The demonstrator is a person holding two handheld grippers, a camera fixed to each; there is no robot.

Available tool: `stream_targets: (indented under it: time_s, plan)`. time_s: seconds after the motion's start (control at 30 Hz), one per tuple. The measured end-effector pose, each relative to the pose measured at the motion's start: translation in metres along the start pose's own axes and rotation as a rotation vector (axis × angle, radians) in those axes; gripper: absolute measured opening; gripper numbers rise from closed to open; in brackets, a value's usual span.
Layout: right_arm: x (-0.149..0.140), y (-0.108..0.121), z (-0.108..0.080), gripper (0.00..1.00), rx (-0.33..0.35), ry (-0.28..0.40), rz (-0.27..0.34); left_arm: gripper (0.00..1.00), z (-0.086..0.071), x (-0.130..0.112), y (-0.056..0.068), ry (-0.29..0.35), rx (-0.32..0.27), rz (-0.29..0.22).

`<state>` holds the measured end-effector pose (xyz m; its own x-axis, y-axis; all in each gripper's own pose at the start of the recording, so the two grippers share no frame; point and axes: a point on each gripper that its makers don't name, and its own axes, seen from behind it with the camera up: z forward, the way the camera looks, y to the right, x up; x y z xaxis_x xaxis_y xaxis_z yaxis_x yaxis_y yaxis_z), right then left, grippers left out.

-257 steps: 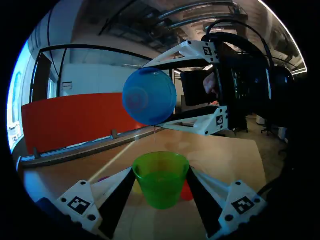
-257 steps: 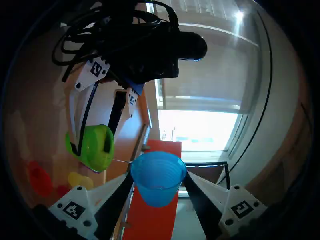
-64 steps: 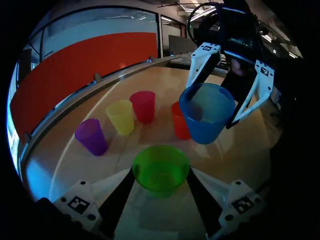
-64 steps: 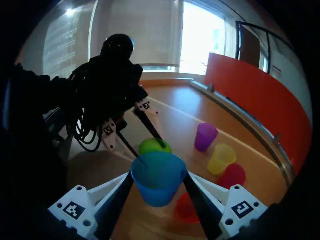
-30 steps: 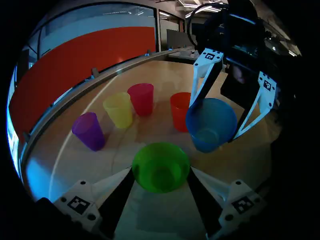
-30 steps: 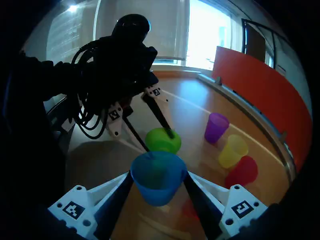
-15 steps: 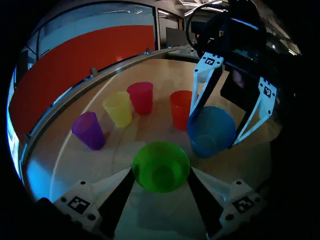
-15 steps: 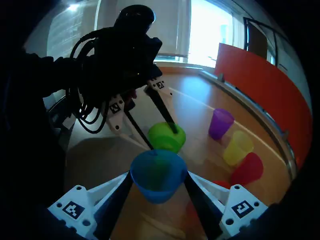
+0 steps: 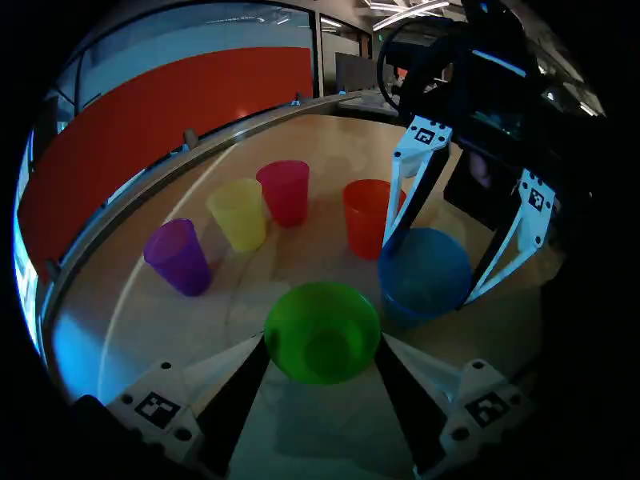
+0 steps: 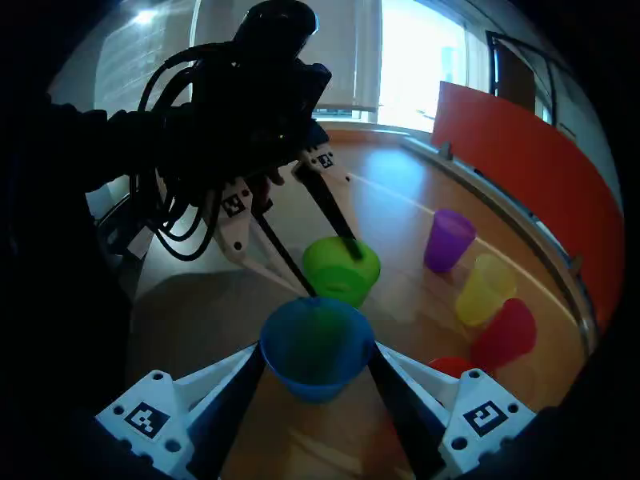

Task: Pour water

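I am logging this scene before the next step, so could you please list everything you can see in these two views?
green cup: one, green, between the left tongs
blue cup: one, blue, between the right tongs
purple cup: one, purple, standing on the table
yellow cup: one, yellow, beside the purple one
red cup: one, pinkish red, beside the yellow one
orange cup: one, orange, behind the blue one
table: one, light wood
partition: one, orange-red, past the table's edge
cables: black, hanging by the left tongs
left tongs: white and black, shut on the green cup
right tongs: white and black, shut on the blue cup
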<state>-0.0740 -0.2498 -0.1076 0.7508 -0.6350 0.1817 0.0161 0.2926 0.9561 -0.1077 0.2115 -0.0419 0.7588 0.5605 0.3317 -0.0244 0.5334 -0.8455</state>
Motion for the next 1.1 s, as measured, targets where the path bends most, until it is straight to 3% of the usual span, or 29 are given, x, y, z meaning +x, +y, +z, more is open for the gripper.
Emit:
stream_targets:
  time_s: [1.1]
  plan:
    - [-0.018, 0.004, -0.003, 0.94, -0.022, -0.038, 0.009, 0.88, 0.0, -0.009, 0.009, -0.038, -0.023, 0.03]
